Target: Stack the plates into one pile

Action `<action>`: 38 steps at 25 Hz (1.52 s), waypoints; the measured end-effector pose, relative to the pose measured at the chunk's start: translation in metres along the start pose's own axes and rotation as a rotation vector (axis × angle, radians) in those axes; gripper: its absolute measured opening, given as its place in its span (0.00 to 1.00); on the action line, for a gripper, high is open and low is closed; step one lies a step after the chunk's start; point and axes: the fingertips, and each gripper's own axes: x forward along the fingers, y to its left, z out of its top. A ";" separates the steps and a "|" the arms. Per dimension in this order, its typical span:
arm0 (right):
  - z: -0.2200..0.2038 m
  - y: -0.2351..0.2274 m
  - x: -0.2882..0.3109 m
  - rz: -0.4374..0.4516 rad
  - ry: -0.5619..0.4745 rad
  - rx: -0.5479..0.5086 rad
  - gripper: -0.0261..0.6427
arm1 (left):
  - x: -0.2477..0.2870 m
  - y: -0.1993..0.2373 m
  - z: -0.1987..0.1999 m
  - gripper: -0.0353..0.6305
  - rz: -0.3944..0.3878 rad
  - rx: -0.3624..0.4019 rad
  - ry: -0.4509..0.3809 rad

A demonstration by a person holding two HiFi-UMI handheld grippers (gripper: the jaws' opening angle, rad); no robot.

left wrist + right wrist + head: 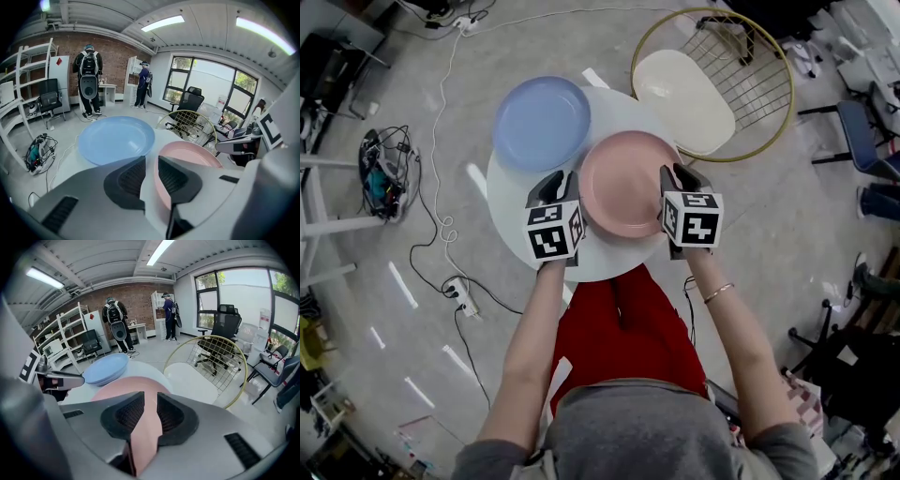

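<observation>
A round white bench [508, 202] carried two plates. A blue plate [542, 122] lay at its far left, and a pink plate [623, 183] sat just beside it, toward the right.

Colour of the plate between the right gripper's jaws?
The plate is pink; the head view shows it best.

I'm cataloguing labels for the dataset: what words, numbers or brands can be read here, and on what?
No readable text anywhere.
Plain: round pink plate, round blue plate.
Black-and-white squares, no letters: left marker cube, right marker cube.
Too small to read: red patch on white cabinet.
</observation>
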 end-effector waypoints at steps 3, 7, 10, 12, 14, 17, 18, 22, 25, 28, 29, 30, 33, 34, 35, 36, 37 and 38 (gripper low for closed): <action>-0.014 -0.013 -0.005 -0.026 0.015 0.023 0.19 | 0.004 -0.013 -0.008 0.21 -0.040 0.018 0.027; -0.027 -0.027 -0.009 -0.067 0.034 0.023 0.19 | 0.009 -0.024 -0.017 0.24 -0.066 0.037 0.055; -0.034 -0.035 -0.009 -0.097 0.050 -0.001 0.19 | 0.013 -0.027 -0.024 0.25 -0.072 0.048 0.076; -0.041 -0.039 -0.007 -0.104 0.069 0.001 0.19 | 0.016 -0.029 -0.028 0.25 -0.076 0.050 0.088; -0.049 -0.043 -0.005 -0.110 0.091 0.001 0.19 | 0.018 -0.030 -0.034 0.26 -0.083 0.049 0.101; -0.058 -0.049 -0.001 -0.118 0.117 0.004 0.19 | 0.024 -0.031 -0.041 0.27 -0.090 0.040 0.126; -0.061 -0.052 0.000 -0.118 0.124 0.009 0.19 | 0.026 -0.032 -0.042 0.27 -0.092 0.033 0.134; -0.072 -0.059 0.006 -0.104 0.166 0.036 0.19 | 0.031 -0.032 -0.047 0.27 -0.091 0.002 0.150; -0.076 -0.061 0.009 -0.099 0.183 0.048 0.19 | 0.034 -0.031 -0.045 0.27 -0.082 0.003 0.149; -0.078 -0.059 0.011 -0.092 0.191 0.043 0.19 | 0.033 -0.027 -0.043 0.26 -0.058 -0.009 0.139; -0.079 -0.058 0.012 -0.089 0.195 0.040 0.19 | 0.033 -0.026 -0.043 0.26 -0.052 -0.013 0.139; -0.079 -0.057 0.013 -0.087 0.198 0.036 0.19 | 0.033 -0.025 -0.044 0.26 -0.049 -0.014 0.142; -0.081 -0.056 0.014 -0.085 0.208 0.029 0.19 | 0.035 -0.024 -0.052 0.26 -0.055 -0.014 0.173; -0.081 -0.056 0.014 -0.084 0.211 0.028 0.19 | 0.036 -0.023 -0.054 0.26 -0.060 -0.017 0.185; -0.081 -0.056 0.014 -0.083 0.213 0.027 0.19 | 0.037 -0.023 -0.057 0.26 -0.065 -0.021 0.194; -0.082 -0.056 0.015 -0.080 0.215 0.026 0.19 | 0.038 -0.023 -0.058 0.26 -0.068 -0.024 0.201; -0.082 -0.056 0.015 -0.078 0.217 0.024 0.19 | 0.039 -0.023 -0.059 0.25 -0.069 -0.026 0.206; -0.082 -0.056 0.016 -0.075 0.218 0.022 0.18 | 0.041 -0.023 -0.060 0.24 -0.069 -0.028 0.208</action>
